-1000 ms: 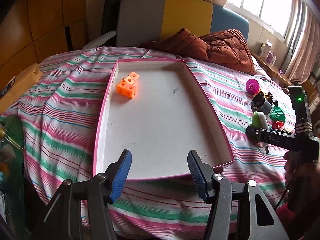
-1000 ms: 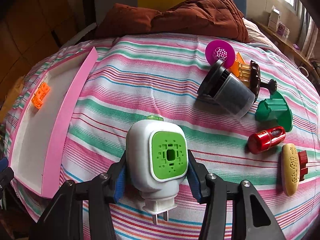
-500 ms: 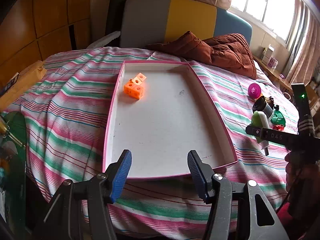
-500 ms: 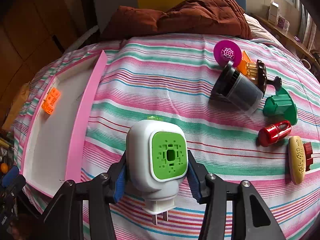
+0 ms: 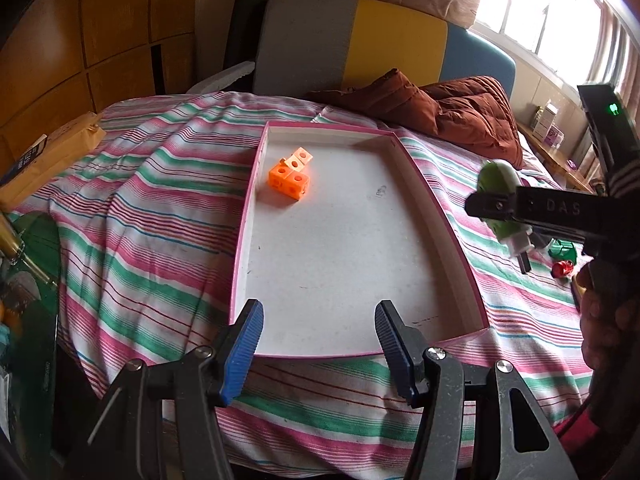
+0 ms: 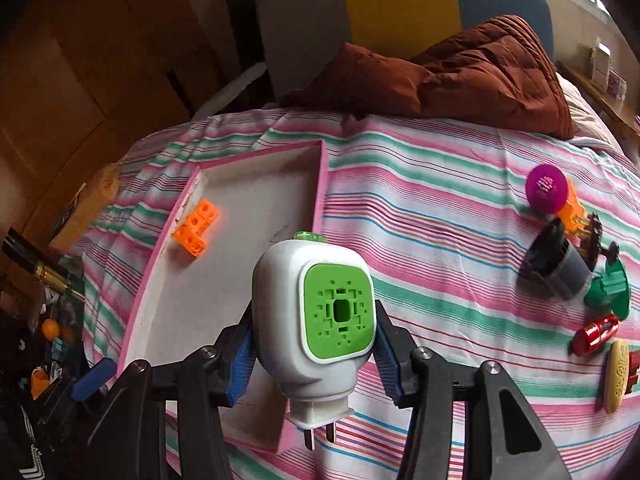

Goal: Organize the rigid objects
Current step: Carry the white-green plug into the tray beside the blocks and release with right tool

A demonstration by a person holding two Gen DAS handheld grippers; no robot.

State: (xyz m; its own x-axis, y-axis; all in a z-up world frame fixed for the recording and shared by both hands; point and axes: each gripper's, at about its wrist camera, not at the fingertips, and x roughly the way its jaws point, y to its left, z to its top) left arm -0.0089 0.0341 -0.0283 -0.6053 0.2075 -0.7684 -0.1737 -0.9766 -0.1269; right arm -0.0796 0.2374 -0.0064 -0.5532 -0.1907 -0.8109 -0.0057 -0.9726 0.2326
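One striped bedspread (image 5: 160, 208) covers the bed, a brown quilt (image 5: 460, 116) heaped at twelve o'clock. The pink-rimmed tray (image 5: 244, 240) holds just orange blocks (image 5: 290, 178), at its eleven o'clock corner. Right gripper (image 6: 316, 354) clamps the white-and-green plug-in device (image 6: 316, 316) above the tray's edge. Left gripper (image 5: 318, 344) gapes, empty, at the tray's six o'clock.

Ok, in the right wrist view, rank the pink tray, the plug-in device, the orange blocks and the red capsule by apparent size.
1. pink tray
2. plug-in device, though nearness to the camera inflates it
3. orange blocks
4. red capsule, close to the blocks, so that order is unsure
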